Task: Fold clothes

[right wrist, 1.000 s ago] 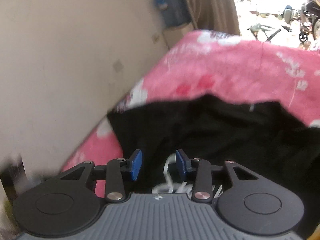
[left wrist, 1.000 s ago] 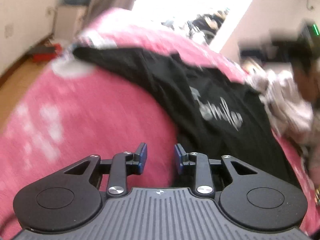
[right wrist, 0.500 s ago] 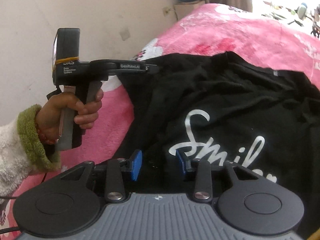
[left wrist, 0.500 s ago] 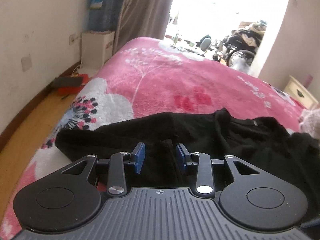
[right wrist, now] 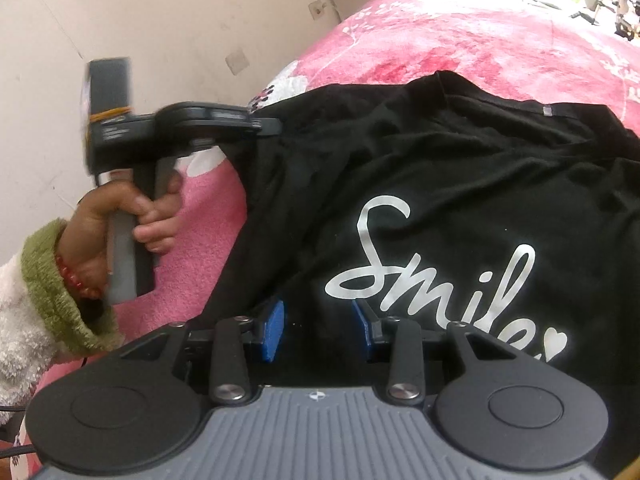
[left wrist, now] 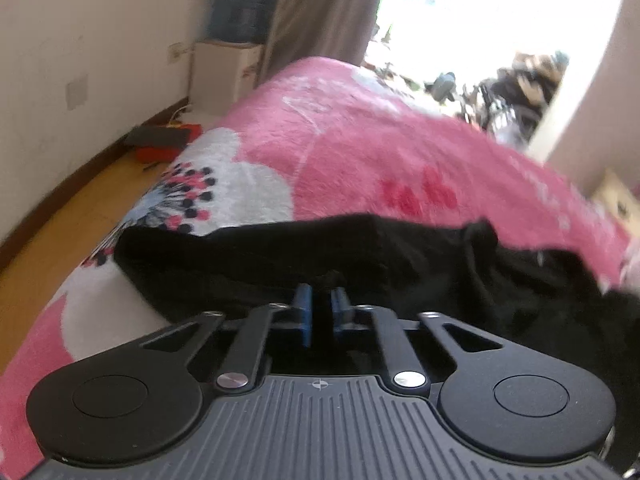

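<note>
No fold is made yet: we see the black shirt [right wrist: 440, 184] flat on the pink blanket [left wrist: 360, 152], its left sleeve edge pinched in the left gripper [left wrist: 321, 304], while the right gripper [right wrist: 318, 326] hovers with jaws apart over the near hem.

Both wrist views look down closely, sharing the black shirt [left wrist: 400, 264]

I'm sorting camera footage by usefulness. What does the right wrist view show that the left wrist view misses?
Only the right wrist view: the white Smile print, the hand holding the left gripper, and the open right gripper above the shirt. Only the left wrist view: wooden floor and water bottle. Both: black shirt and pink blanket; the left gripper is shut on the shirt.
</note>
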Available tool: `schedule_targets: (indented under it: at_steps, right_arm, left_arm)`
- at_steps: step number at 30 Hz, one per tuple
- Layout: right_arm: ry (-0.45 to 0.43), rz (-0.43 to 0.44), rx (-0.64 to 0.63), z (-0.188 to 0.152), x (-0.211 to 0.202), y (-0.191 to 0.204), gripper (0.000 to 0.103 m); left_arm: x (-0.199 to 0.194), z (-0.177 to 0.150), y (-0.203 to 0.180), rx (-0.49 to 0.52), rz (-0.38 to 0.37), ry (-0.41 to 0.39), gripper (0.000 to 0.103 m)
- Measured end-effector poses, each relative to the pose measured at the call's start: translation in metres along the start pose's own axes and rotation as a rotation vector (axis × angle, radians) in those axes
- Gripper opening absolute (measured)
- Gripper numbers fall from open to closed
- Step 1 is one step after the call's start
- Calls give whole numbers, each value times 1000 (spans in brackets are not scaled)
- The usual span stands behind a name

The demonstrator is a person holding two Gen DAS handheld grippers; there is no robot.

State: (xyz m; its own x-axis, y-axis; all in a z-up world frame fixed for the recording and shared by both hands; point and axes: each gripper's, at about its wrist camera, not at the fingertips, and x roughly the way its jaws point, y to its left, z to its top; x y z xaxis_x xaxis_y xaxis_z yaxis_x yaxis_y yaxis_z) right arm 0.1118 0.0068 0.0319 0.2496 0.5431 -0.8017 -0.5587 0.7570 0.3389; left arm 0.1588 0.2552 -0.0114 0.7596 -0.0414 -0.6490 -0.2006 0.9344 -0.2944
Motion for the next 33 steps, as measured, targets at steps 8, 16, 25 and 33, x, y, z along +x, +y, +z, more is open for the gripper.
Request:
schedule_targets:
  at_steps: [8, 16, 25, 33]
  right_arm:
    - [3, 0, 12, -1, 1, -5, 41]
    - [13, -22, -12, 0, 6, -1, 41]
    - [-6, -27, -25, 2, 3, 3, 41]
    - [-43, -38, -115, 9, -1, 18, 41]
  left_arm:
    - [-71, -21, 59, -242, -15, -69, 2]
    - [-91, -57, 101, -386, 16, 58, 5]
    - [-106, -52, 98, -305, 32, 23, 11]
    - [-49, 3, 101, -229, -2, 37, 39]
